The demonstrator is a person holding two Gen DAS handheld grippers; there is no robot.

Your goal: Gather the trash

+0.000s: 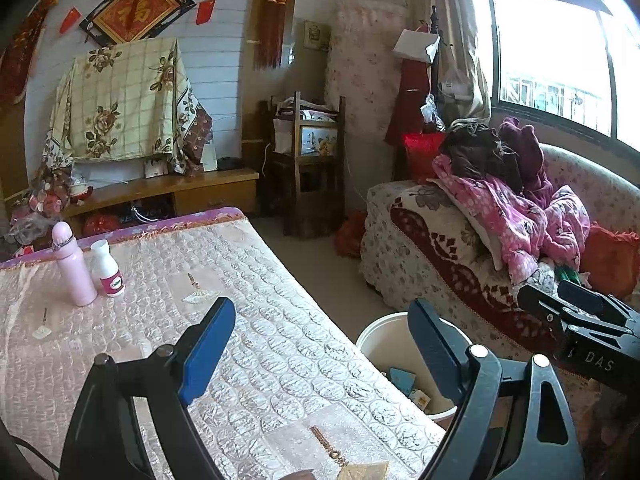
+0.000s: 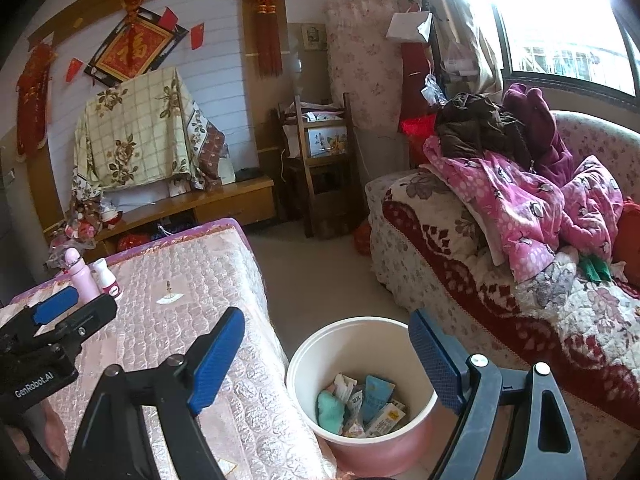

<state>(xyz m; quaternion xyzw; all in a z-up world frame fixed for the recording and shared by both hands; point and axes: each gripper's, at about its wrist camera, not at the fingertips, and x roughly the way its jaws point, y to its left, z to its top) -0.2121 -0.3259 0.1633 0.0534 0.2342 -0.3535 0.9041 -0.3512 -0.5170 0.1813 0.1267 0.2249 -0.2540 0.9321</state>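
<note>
My left tool (image 1: 320, 344) jaws apart, empty, over quilted tabletop (image 1: 260, 360) | my right tool (image 2: 326, 354) jaws apart, empty, above bin (image 2: 320, 344) | trash (image 2: 360, 404) lies inside bin, on floor between tabletop and sofa (image 2: 500, 280)

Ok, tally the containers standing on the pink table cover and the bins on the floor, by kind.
Pink bottle: 1
White bottle with pink label: 1
Trash bin, holding wrappers: 1
Total: 3
</note>
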